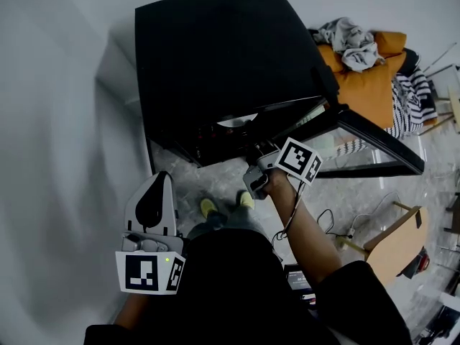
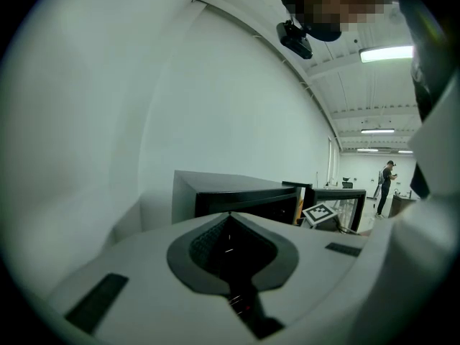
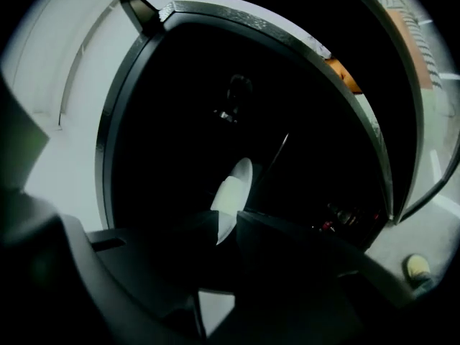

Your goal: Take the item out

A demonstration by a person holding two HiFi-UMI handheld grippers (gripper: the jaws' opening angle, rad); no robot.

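**Inspector:** Where is the item?

**Assessor:** White plate (image 3: 233, 192), centre of the right gripper view, seen nearly edge-on inside the dark oven (image 1: 215, 56). The right gripper (image 3: 228, 223) has its jaws apart. The rim lies in line with the gap, and no firm bite is evident.

**Inspector:** Recommended handling?

**Assessor:** Advance until the rim sits well between the pads and close squarely. Then draw straight out, clear of the open door (image 1: 381, 141) at the right of the head view.

**Inspector:** Surfaces?

**Assessor:** The plate is smooth with a thin round rim, so it is likely slippery. The oven is matt black and boxy, and the door has a glass panel. The left gripper (image 2: 230, 215) has its jaws together and empty, and sits at lower left of the head view, away from the work.
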